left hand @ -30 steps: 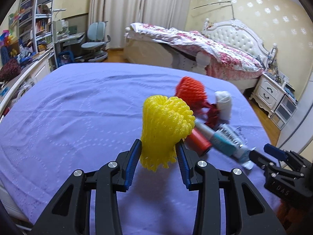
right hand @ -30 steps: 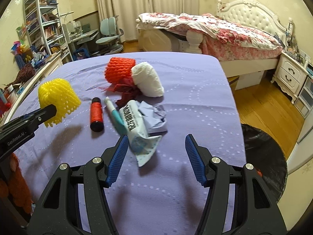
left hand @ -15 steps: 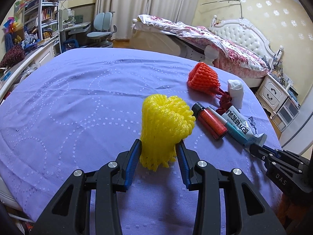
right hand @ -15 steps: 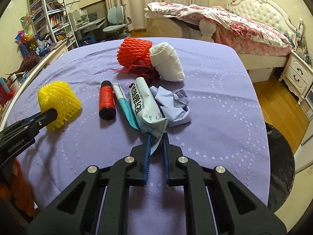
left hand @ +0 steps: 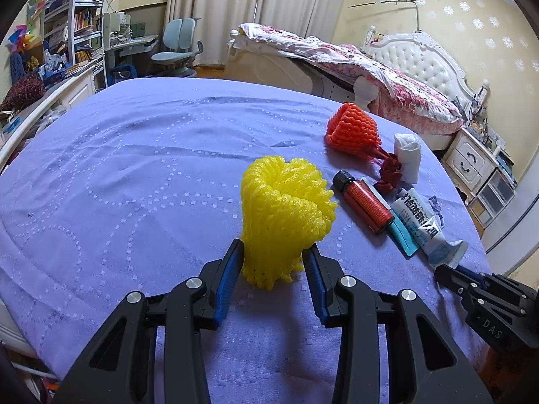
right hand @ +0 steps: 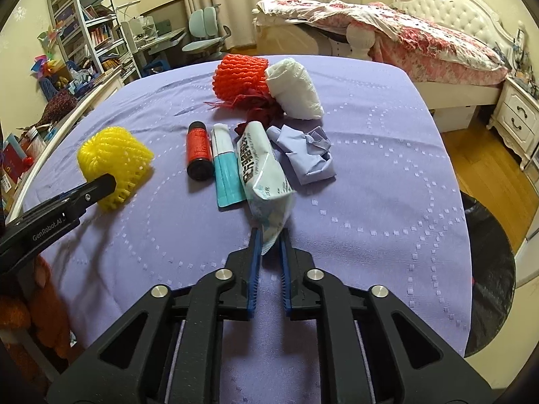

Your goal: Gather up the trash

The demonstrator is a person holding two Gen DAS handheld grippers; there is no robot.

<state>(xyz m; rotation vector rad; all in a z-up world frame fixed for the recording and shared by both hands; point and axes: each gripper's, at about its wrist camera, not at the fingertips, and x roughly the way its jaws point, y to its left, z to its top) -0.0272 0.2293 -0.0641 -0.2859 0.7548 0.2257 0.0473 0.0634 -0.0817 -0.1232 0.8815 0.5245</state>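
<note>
Slipping is my worry: my right claw is easing open while pinching only the packet's thin end on the table; my left claw is squeezing the yellow netting.

Lettering showing on the two tools and one packet

The left hand-held gripper is showing "GenRobot.AI" in pale letters along its black arm, and the right hand-held gripper is showing "DAS" on its body. The pale tissue packet is carrying bold dark characters down its face, too distorted for reading.
</note>
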